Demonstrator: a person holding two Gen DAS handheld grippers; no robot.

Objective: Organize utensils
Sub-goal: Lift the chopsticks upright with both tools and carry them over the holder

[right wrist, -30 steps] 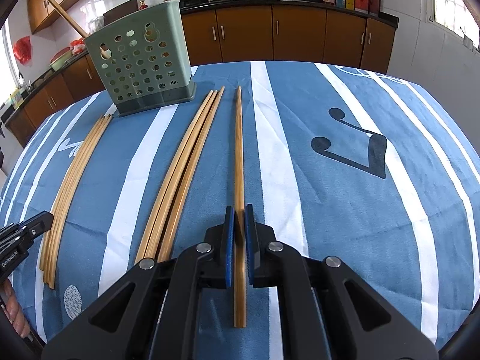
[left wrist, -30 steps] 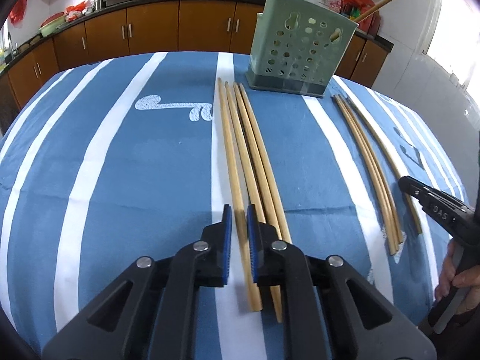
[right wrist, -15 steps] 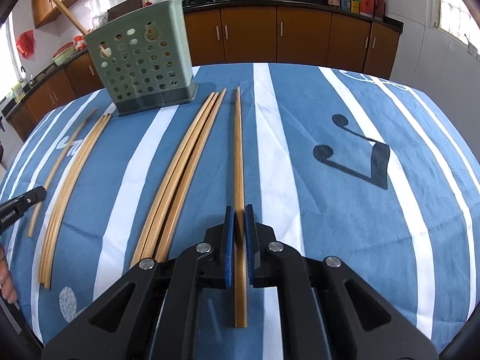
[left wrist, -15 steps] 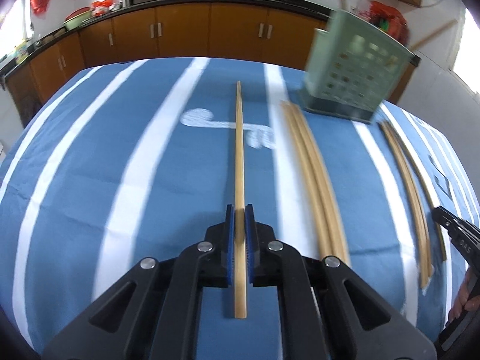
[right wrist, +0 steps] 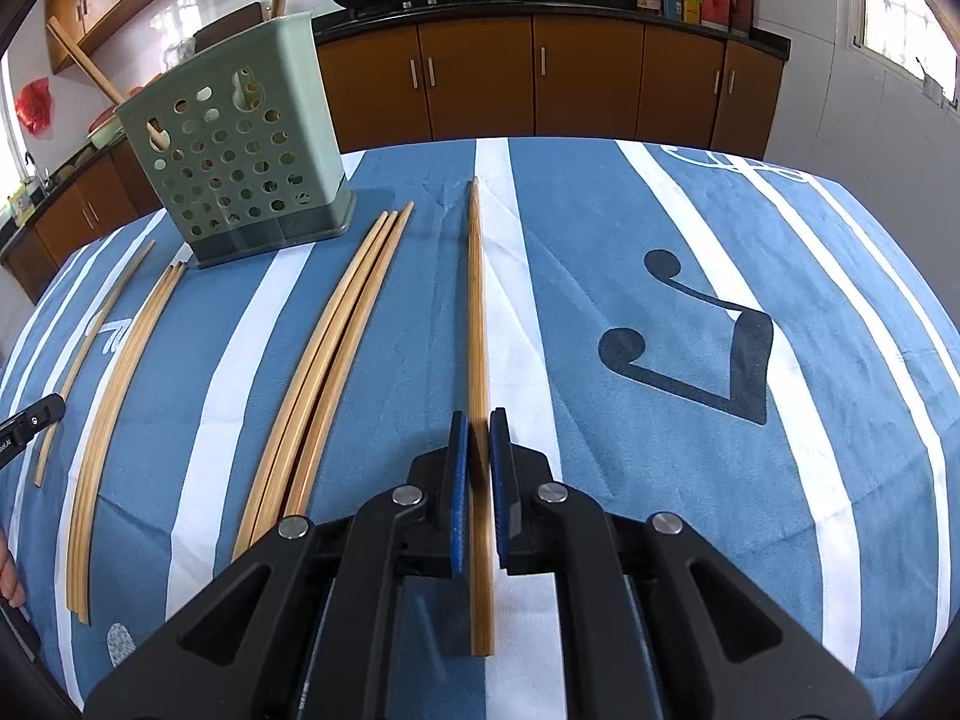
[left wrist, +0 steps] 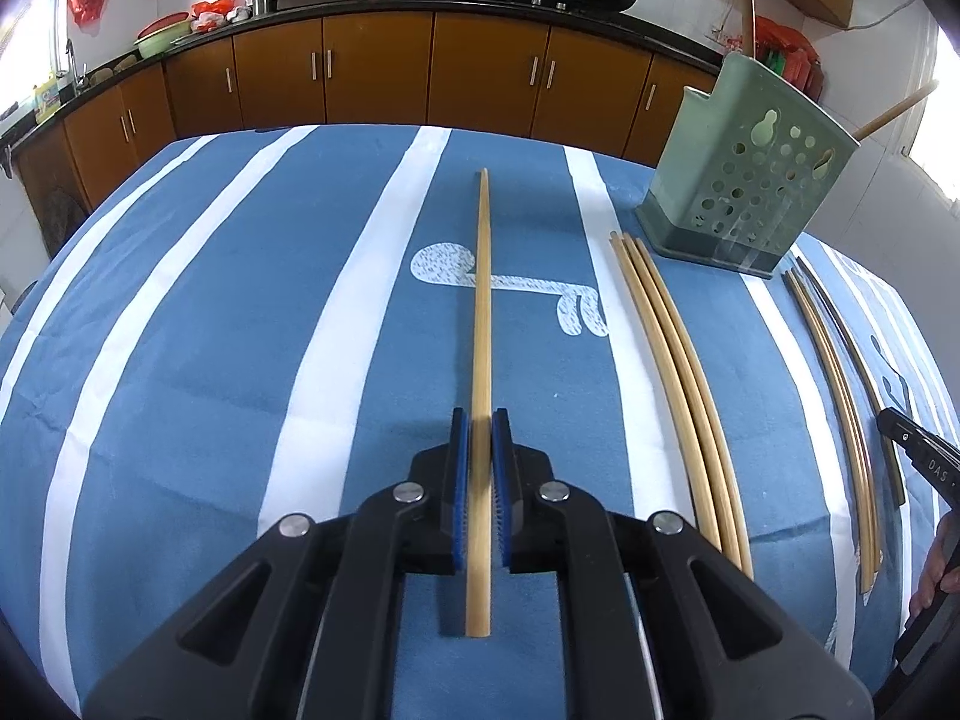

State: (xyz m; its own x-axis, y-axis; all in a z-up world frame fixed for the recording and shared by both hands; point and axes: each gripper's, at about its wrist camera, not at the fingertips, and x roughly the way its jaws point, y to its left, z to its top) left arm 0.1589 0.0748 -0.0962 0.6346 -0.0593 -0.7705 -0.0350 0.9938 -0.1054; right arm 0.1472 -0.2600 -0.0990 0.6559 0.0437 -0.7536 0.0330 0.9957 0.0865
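My left gripper (left wrist: 480,420) is shut on a bamboo chopstick (left wrist: 482,312) that points forward above the blue striped cloth. My right gripper (right wrist: 479,423) is shut on another bamboo chopstick (right wrist: 477,312), also pointing forward. A green perforated utensil holder (left wrist: 744,180) stands at the back right in the left view and at the back left in the right wrist view (right wrist: 240,150), with a few sticks in it. Three chopsticks (left wrist: 678,372) lie together on the cloth between the grippers; they also show in the right wrist view (right wrist: 330,354). More chopsticks (right wrist: 114,396) lie further out.
The table carries a blue cloth with white stripes (left wrist: 210,360) and a dark music-note print (right wrist: 690,336). Kitchen cabinets (left wrist: 372,78) and a counter with woks stand behind the table. The right gripper's tip (left wrist: 918,450) shows at the left view's right edge.
My left gripper has closed on one chopstick from the group of four, lifted it and swung left, away from the other three. The right gripper still holds its chopstick, slightly raised.
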